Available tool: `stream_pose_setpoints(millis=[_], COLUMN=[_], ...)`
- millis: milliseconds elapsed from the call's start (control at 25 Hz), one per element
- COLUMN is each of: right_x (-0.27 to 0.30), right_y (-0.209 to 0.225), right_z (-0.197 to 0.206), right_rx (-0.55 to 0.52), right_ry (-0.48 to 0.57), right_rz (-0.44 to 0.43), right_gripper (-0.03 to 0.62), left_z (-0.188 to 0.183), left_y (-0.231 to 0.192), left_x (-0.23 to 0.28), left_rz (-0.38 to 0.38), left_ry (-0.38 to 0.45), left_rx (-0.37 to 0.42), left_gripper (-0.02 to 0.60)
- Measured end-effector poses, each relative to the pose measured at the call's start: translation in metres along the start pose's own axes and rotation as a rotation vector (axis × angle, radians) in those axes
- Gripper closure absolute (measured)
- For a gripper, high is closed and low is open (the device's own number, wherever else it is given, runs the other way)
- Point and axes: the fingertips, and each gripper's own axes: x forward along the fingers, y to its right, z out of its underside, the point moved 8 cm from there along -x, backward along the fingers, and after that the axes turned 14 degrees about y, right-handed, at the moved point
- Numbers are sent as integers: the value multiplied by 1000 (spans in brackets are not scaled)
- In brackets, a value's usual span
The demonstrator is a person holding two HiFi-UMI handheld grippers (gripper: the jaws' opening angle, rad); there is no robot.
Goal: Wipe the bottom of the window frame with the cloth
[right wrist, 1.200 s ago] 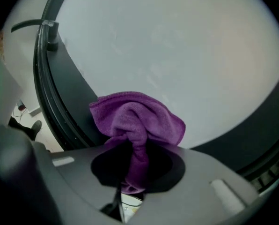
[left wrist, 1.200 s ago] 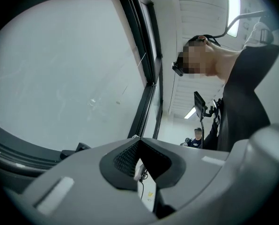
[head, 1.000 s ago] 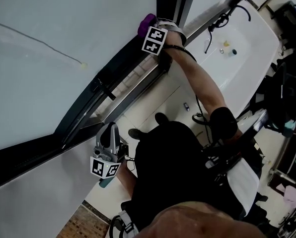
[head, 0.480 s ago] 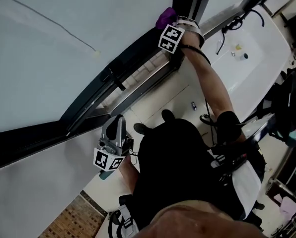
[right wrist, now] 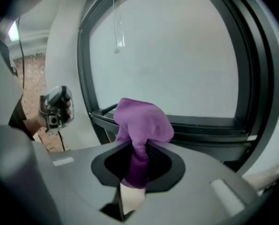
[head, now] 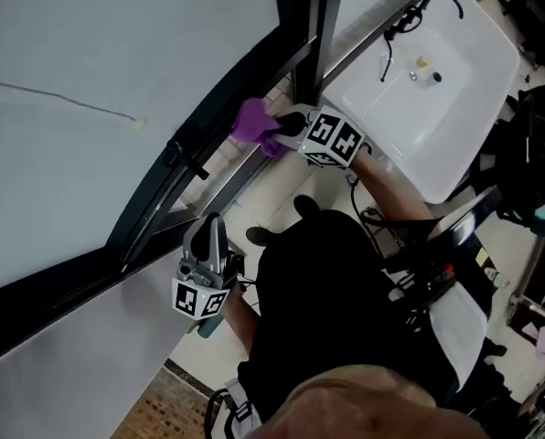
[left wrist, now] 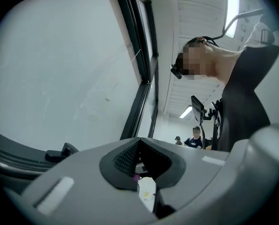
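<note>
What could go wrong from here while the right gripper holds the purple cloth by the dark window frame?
The right gripper pinches only a narrow fold of the purple cloth, so drag against the window frame might pull it loose. The dark latch juts out further along the frame and could snag the bunched cloth or the jaws.
</note>
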Motion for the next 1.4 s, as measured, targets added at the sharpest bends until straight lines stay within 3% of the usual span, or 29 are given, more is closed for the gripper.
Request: stream_pose_setpoints(millis=[160,720,1400], right_x=[7,3,-2], right_y=[-24,-68,-86], right_z=[17,40,26], right_rx=[96,110,59], right_ry=[14,-65,61], right_rz=[-118,-347,-456], right_gripper=[528,528,530], left_z=[4,12,13], left_y=[0,19,28], left_x=[1,-11,-16], left_rz=[-29,-79,-155], left_ry=[-18,-5,-24], left_rx=[18,30,45], left_gripper=[581,581,581])
